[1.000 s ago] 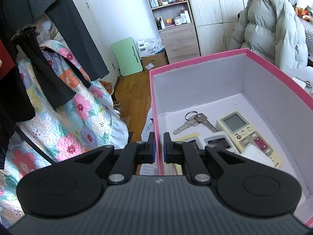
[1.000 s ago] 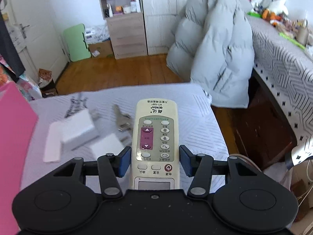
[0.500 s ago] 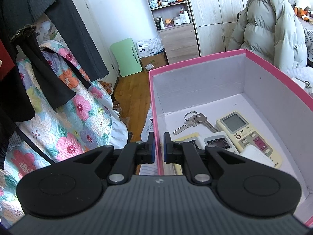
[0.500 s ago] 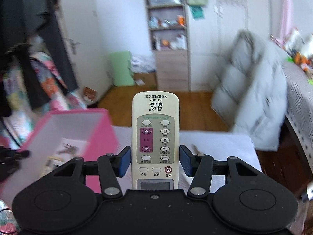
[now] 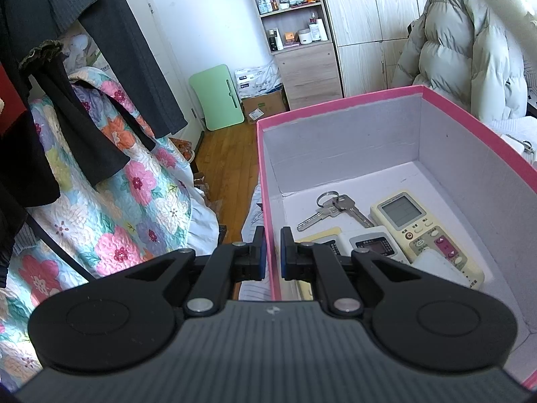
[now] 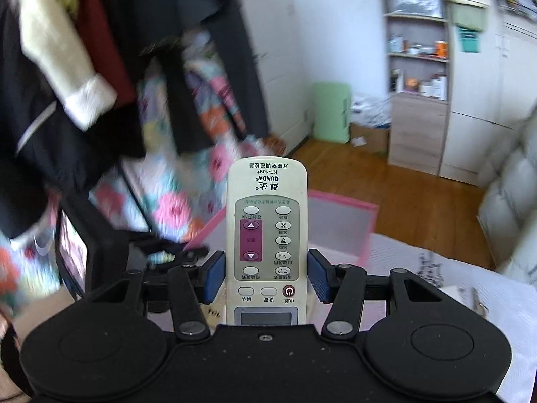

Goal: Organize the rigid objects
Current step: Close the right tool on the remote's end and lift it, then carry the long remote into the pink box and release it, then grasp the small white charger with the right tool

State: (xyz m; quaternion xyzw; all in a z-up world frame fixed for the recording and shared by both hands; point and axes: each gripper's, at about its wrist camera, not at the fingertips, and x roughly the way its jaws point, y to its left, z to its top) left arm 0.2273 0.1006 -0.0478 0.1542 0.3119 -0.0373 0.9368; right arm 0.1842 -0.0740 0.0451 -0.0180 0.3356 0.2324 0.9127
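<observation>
My left gripper (image 5: 272, 252) is shut on the left wall of the pink box (image 5: 265, 181). Inside the box lie a bunch of keys (image 5: 330, 210), a cream remote (image 5: 423, 231), a small grey-screen remote (image 5: 372, 245) and a white block (image 5: 436, 265). My right gripper (image 6: 266, 275) is shut on a cream QUNDA remote (image 6: 266, 235), which points forward above the bed. The pink box (image 6: 339, 221) shows behind it in the right wrist view, partly hidden by the remote.
Dark clothes (image 5: 84, 50) hang at the left over a floral quilt (image 5: 110, 208). A puffy grey coat (image 5: 470, 50) is behind the box. A wooden shelf unit (image 5: 298, 33) and green board (image 5: 218, 100) stand by the far wall. Small items lie on the bed sheet (image 6: 453, 285).
My right gripper has swung left with the remote, from the bed with small items toward the pink box and hanging clothes. The left gripper and box have stayed still.
</observation>
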